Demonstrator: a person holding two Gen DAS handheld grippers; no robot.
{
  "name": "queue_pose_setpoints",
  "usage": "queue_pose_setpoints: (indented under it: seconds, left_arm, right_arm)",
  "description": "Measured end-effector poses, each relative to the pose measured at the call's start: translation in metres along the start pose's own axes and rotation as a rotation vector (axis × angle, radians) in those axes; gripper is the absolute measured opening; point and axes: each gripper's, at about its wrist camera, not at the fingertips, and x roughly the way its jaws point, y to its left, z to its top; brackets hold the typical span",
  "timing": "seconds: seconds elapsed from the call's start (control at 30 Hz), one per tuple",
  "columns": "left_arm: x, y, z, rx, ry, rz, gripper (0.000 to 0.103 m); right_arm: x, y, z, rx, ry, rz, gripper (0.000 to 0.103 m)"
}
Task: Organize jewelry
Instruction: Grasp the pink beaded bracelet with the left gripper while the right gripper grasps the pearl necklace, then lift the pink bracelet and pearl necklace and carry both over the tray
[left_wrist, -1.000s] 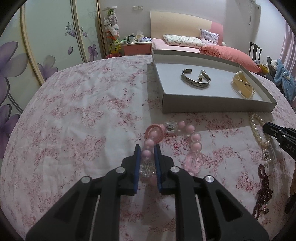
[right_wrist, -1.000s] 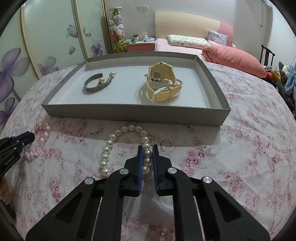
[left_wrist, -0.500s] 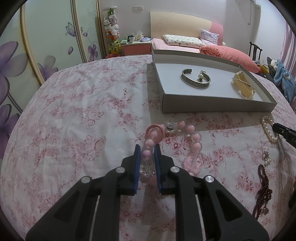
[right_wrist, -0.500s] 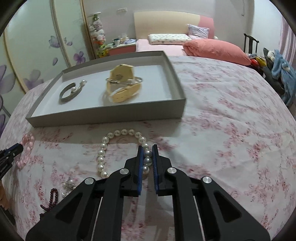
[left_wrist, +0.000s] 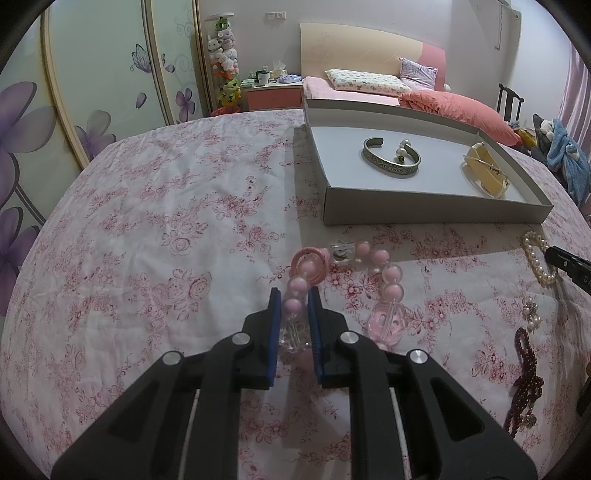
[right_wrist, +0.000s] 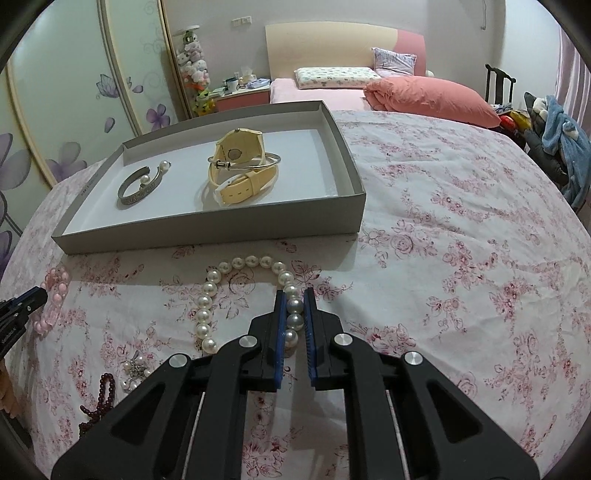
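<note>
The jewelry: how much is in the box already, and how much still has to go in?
Done: the silver cuff, yellow watch and thin bangle lie in the grey box. In hand: the left gripper pinches the pink bead bracelet, the right gripper the pearl bracelet. Left on the cloth: the dark red beads and a small pearl piece.

Pink bead bracelet (left_wrist: 373, 291): near beads hidden between left gripper (left_wrist: 295, 295) pads
Right gripper (left_wrist: 569, 264): cut off at 3 o'clock edge
Dark red beads (right_wrist: 99, 402): clasp too small to tell
</note>
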Motion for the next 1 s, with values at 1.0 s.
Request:
queue_pose_setpoints:
  seconds: [1.0]
  left_arm:
    - [-0.117, -0.019, 0.000, -0.088, -0.419, -0.087, 0.005]
  right_arm:
    - [-0.105, 0.024, -0.009, -0.066, -0.489, 0.110, 0.010]
